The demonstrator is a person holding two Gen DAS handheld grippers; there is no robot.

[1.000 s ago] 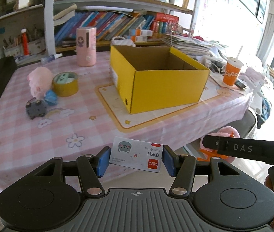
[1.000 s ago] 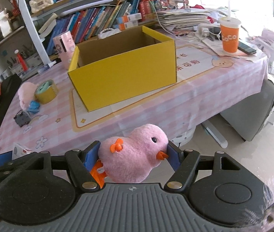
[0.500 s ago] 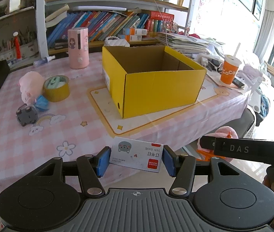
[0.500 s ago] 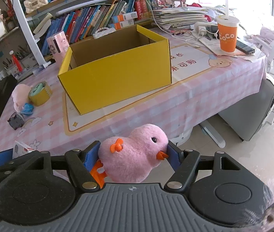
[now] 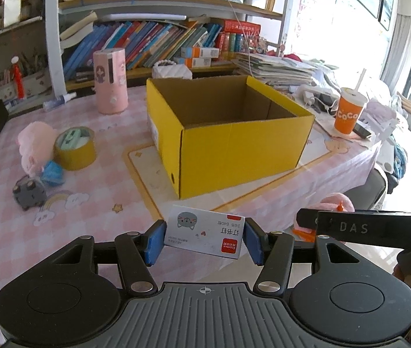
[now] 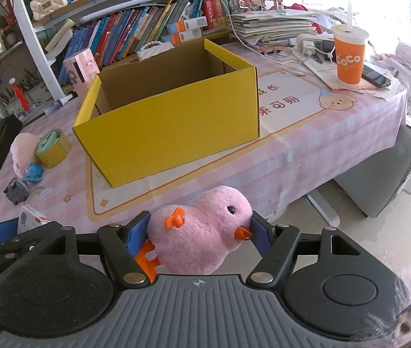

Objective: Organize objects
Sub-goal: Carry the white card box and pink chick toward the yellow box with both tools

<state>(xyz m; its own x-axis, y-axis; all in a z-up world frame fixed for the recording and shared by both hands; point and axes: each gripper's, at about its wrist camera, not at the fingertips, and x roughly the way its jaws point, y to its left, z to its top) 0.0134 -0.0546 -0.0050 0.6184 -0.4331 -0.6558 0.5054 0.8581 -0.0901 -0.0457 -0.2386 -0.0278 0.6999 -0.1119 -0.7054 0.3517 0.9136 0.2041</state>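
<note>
Pink plush chick (image 6: 202, 236) with an orange beak sits clamped between the right gripper (image 6: 198, 233) pads, jaws about half apart. The left gripper (image 5: 204, 239) pinches a small white cardboard staple packet (image 5: 205, 233) printed with a grey cat. Ahead of both, beyond the fingertips, the open yellow cardboard box (image 5: 234, 150) stands on the pink checked tablecloth (image 5: 89, 203).

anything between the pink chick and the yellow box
Nothing visible. The chick sits in the right tool, short of the table edge; the stretch of mat up to the open box is bare.
</note>
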